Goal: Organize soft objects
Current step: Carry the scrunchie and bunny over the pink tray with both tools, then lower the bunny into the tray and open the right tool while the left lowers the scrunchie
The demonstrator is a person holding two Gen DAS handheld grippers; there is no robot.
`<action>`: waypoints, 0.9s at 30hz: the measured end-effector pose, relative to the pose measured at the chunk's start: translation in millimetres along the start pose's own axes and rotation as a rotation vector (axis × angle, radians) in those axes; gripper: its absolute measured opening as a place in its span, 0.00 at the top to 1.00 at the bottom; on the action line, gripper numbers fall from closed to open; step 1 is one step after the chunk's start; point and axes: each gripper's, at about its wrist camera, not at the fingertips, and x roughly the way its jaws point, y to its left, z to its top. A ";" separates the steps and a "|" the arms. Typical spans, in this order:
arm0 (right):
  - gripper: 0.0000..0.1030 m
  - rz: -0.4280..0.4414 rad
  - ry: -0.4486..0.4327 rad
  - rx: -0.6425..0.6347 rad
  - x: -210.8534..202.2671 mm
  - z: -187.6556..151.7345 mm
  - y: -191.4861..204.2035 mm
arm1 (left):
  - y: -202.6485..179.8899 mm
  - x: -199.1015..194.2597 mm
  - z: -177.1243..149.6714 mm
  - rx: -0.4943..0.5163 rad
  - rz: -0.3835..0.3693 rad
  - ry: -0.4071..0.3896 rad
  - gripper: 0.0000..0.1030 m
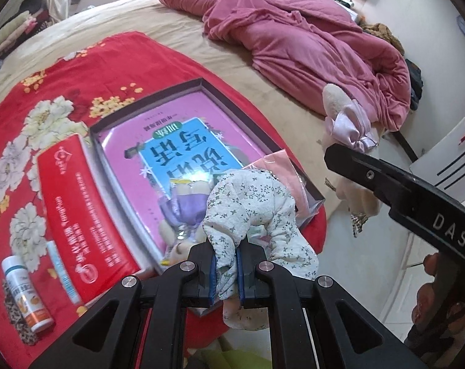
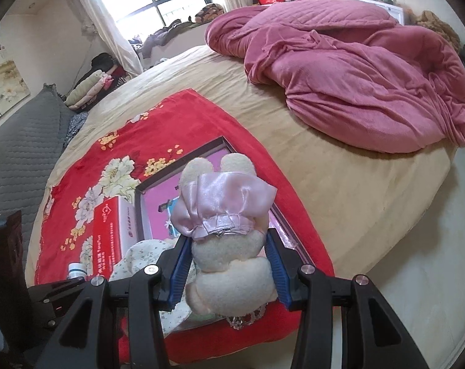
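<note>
Both grippers are loaded, held over the near edge of the bed. The left gripper (image 1: pixel 226 272) is clamped tight on a fold of the floral cloth toy (image 1: pixel 257 212), blue pads nearly meeting through the fabric; the rest of it droops over the near right corner of the shallow box (image 1: pixel 158 97). The right gripper (image 2: pixel 229 264) grips the cream plush rabbit (image 2: pixel 226 273) around its body, jaws fairly wide, satin pink dress (image 2: pixel 223 206) bunched above the pads. It hangs above the same box, which sits on the red floral blanket (image 2: pixel 183 117).

Inside the box: a pink book (image 1: pixel 170 141) and a small bagged plush (image 1: pixel 183 215) at the near end.

Handling: both toys look light, limp and squashy, so no breakage risk. The cloth pinch is thin and may slide out; more bulk would hold better. For the rabbit, grip the stuffed torso, since the satin looks slippery.

Red carton (image 1: pixel 78 215) and a pill bottle (image 1: pixel 26 295) lie left of the box. Pink quilt (image 2: pixel 355 70) heaped far right.
</note>
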 end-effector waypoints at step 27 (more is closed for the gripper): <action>0.54 -0.005 0.126 -0.020 67.7 -9.2 0.3 | 19.5 61.9 19.8 -0.007 0.068 0.051 0.90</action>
